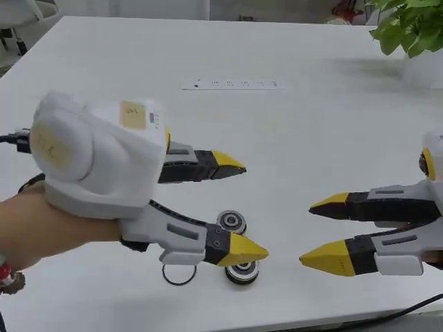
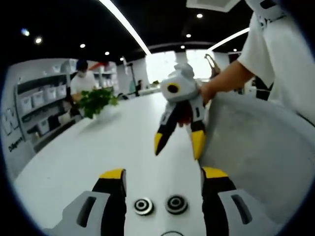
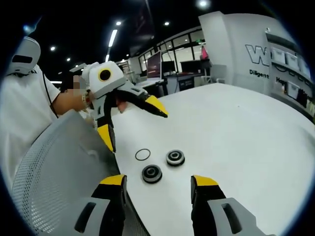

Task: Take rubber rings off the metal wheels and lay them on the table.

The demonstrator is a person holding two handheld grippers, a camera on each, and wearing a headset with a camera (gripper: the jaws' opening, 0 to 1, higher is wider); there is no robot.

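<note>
Nearest the person on the white bench (image 1: 332, 124), a loose rubber ring (image 1: 179, 275) lies flat, already off, just beside the near metal wheel (image 1: 242, 271). The far wheel (image 1: 231, 221) sits a little beyond, apart from it. Both wheels show dark outer bands, so rings likely remain on them, though that is too small to read surely. Such a ring should be light, soft and stretchy, clinging to its groove. I judge it best pinched at the wheel's edge and rolled off while the other tool pins the small, stiff, slippery wheel by its sides. The left tool (image 1: 239, 207) hovers over the wheels, jaws spread wide and empty, and the right tool (image 1: 310, 232) faces it, likewise released. The right gripper view shows ring and both wheels in the open, where the head view half-hides the near wheel behind a yellow tip. The left gripper view cuts the ring at its lower edge. Farther off lie a power strip (image 1: 234, 84) and a plant (image 1: 408, 24).
</note>
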